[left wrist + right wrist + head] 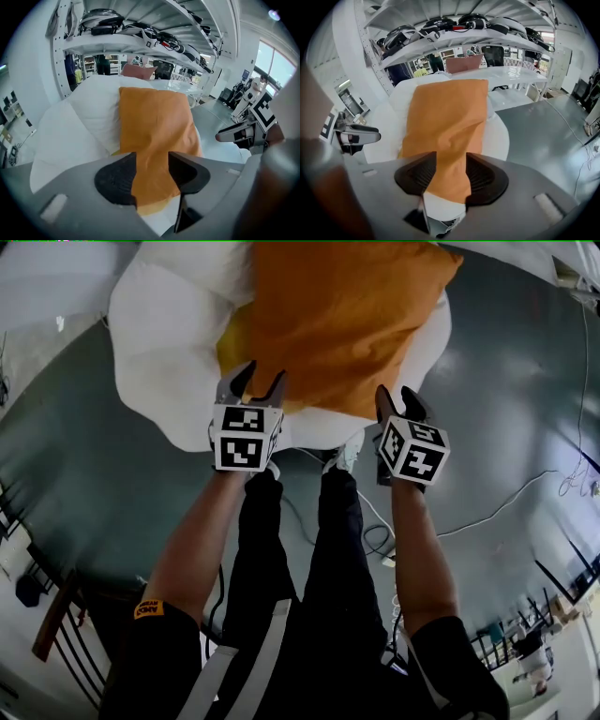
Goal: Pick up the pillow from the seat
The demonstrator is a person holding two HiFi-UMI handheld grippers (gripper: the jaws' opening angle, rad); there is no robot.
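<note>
An orange pillow (337,315) lies on a big white cushion seat (169,343). My left gripper (251,385) hangs open over the pillow's near left corner. My right gripper (398,401) is open over the near right edge. In the left gripper view the pillow (154,131) shows through the gap of the left gripper (152,173), and the pads do not press on it. The right gripper view is alike: the pillow (445,122) fills the gap of the right gripper (451,176), with white seat (497,136) below it.
Grey floor (84,456) surrounds the seat, with cables (375,531) trailing by the person's shoes (349,451). Behind the seat stand white shelves (140,33) loaded with gear. A railing (56,634) runs at the lower left.
</note>
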